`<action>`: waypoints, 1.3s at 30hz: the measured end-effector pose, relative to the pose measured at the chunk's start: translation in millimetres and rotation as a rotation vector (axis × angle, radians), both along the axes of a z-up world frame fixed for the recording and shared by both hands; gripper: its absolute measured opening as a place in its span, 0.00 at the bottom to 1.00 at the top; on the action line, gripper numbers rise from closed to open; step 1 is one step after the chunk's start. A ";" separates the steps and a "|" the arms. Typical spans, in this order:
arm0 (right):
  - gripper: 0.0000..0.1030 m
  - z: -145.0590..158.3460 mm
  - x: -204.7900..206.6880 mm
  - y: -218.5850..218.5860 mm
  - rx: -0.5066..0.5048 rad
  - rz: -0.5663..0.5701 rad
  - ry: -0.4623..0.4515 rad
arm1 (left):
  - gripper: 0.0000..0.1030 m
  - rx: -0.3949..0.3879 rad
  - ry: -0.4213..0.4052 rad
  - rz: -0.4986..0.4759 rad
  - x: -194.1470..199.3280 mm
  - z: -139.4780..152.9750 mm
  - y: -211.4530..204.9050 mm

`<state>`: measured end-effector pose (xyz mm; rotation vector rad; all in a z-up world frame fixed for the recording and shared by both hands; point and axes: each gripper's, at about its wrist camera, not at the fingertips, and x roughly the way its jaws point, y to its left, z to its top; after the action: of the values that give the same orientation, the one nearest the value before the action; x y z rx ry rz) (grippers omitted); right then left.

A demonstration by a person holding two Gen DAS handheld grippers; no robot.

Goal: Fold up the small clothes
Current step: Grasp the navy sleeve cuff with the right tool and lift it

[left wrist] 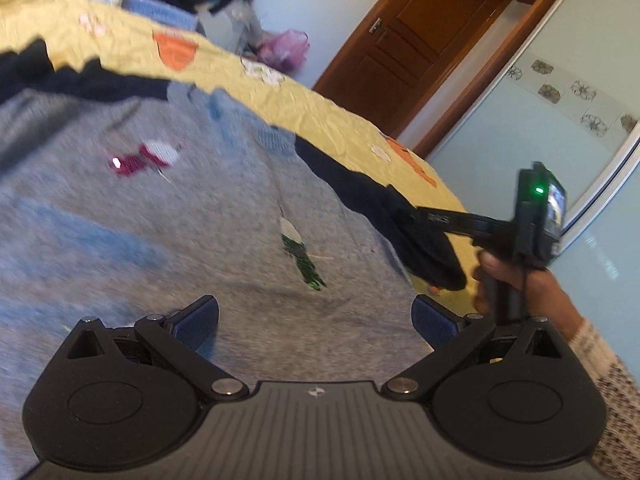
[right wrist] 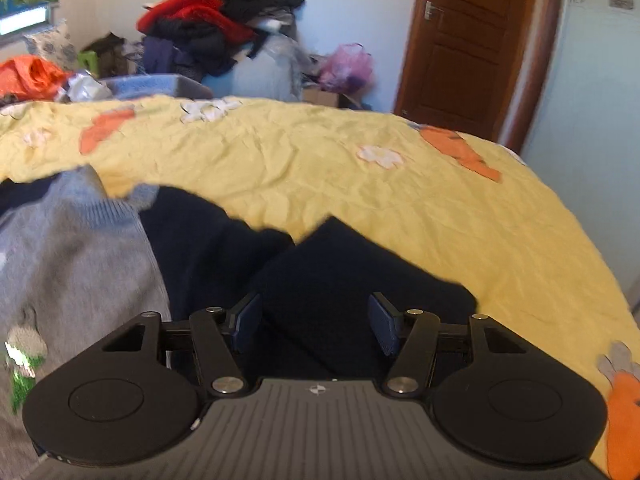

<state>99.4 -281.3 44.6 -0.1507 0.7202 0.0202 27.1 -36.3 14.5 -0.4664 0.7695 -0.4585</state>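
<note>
1. Left wrist view — the left gripper (left wrist: 315, 320) hovers with jaws wide apart and empty over a grey sweater (left wrist: 192, 216) spread on the yellow bedspread (left wrist: 328, 116).
2. Right wrist view — the right gripper (right wrist: 315, 326), jaws half apart, straddles the sweater's navy sleeve (right wrist: 360, 276); whether the pads press it cannot be told.

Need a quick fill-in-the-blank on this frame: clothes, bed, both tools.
The sweater has a ___ body.
The bedsheet is printed with white flowers and orange ___.
The right tool has the sweater's navy ___ between its fingers.
The left tool hovers over the sweater with jaws ___.
Missing words: grey; carrots; sleeve; open.
</note>
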 end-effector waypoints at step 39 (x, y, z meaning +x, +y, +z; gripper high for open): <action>0.95 -0.1 -4.5 86.4 0.598 0.084 0.145 | 1.00 -0.506 0.167 0.099 95.3 10.6 92.3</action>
<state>94.9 -194.9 44.5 0.3961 0.8237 0.3266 122.4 56.0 25.0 -1.0208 0.7847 -0.5269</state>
